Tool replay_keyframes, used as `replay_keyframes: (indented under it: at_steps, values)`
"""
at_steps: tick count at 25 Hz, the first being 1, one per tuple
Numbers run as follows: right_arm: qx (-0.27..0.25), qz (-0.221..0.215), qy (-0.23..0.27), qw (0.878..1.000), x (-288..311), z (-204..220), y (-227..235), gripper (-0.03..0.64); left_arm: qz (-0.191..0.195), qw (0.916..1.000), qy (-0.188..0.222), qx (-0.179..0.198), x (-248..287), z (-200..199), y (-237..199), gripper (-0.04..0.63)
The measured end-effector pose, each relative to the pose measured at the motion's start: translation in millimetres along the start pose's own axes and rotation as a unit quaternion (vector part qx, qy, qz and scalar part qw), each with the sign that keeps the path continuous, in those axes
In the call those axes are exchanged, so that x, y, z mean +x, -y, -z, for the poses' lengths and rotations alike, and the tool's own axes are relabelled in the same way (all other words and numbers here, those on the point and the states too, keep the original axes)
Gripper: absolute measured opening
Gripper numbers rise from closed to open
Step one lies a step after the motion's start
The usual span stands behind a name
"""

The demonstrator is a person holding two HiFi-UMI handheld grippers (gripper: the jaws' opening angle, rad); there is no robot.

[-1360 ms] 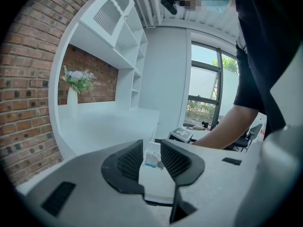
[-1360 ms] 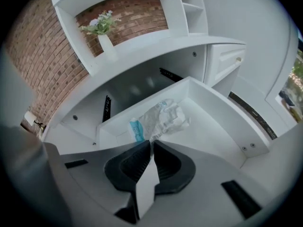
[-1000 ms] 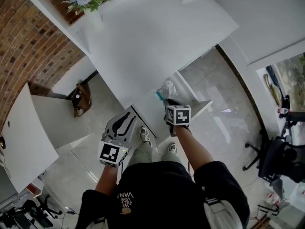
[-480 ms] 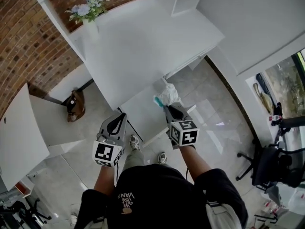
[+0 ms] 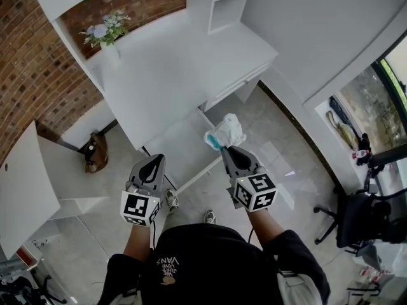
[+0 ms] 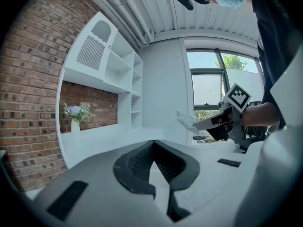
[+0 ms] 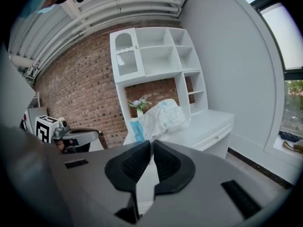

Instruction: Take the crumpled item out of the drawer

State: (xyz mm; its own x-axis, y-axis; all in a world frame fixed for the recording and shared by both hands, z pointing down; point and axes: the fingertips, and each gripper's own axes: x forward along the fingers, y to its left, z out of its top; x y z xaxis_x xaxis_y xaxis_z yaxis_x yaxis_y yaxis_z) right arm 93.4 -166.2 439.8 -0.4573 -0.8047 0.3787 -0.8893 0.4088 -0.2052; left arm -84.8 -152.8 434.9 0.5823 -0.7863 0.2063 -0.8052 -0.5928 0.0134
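Since the earlier frame, we note the right gripper has risen out of the drawer. Its jaws are clamped on the blue end of the crumpled item, a white wrapper now held in the air above the drawer's right end. We find the left gripper also raised, with its jaws together on nothing, near the drawer front. The drawer stands open under the white table.

Two grippers, one crumpled item (white)
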Motion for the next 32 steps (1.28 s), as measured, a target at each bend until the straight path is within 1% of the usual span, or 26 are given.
replay_keyframes:
  at_steps: [3, 8, 13, 19, 24, 32]
  values:
    - [-0.008, -0.007, 0.012, 1.000, -23.6, -4.3, 3.7, 0.021, 0.001, 1.0000, 0.005, 0.008, -0.8, -9.1, 17.8, 0.006]
    - [-0.056, -0.012, 0.038, 0.998, -63.5, -13.3, 4.8, 0.021, -0.001, 0.9998, 0.012, 0.018, -5.6, -22.7, 45.8, 0.006]
    - [-0.052, -0.015, 0.067, 0.996, -102.5, -24.2, 11.9, 0.021, -0.005, 0.9994, 0.021, 0.028, -11.2, -32.4, 73.5, 0.006]
    - [-0.072, -0.008, 0.095, 0.993, -140.3, -34.6, 20.0, 0.021, -0.012, 0.9992, 0.026, 0.026, -20.4, -38.7, 103.4, 0.006]
    - [-0.073, -0.018, 0.100, 0.992, -156.8, -31.2, 22.4, 0.020, -0.013, 0.9990, 0.034, 0.027, -26.4, -43.9, 124.0, 0.006]
    - [-0.074, -0.035, 0.102, 0.991, -165.4, -29.0, 18.5, 0.018, -0.022, 0.9985, 0.040, 0.031, -34.4, -50.6, 137.3, 0.006]
